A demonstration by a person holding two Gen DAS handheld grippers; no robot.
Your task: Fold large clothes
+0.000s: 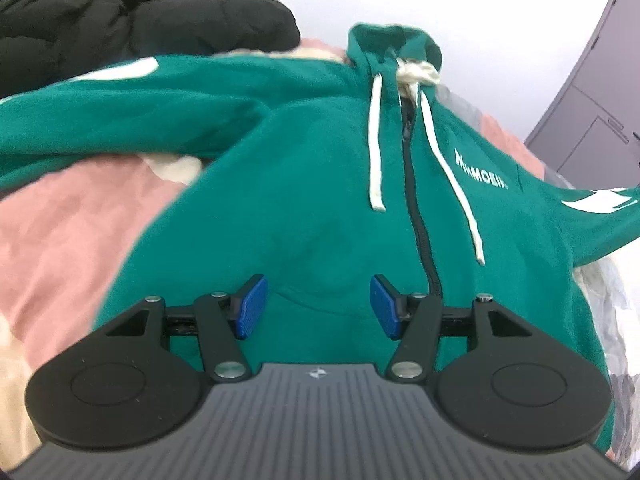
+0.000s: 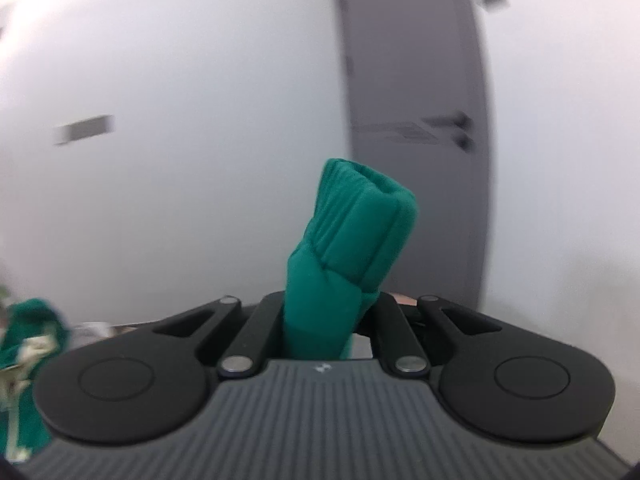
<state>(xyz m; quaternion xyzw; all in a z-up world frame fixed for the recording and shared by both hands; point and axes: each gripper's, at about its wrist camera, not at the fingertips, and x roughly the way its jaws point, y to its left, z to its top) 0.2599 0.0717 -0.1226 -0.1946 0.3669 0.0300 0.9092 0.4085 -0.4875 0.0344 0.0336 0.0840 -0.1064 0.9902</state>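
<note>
Pink bedding (image 1: 60, 240) carrying green hoodie (image 1: 320, 184), front up, zipped, sleeves spread. Right gripper (image 2: 326, 304) pinching cuff (image 2: 356, 220) raised toward door (image 2: 416, 80); left gripper (image 1: 318, 306) hovering open and empty over hem. Advisable: carrying sleeve flat across chest, keeping grip firm, steadying body.

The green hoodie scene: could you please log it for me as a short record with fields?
garment: green hoodie, zipped, spread front-up
surface: pink blanket
nearby: black puffer jacket behind the hoodie
left gripper: open, above the hoodie's lower front
right gripper: shut on the cuff, raised toward a grey door
</note>
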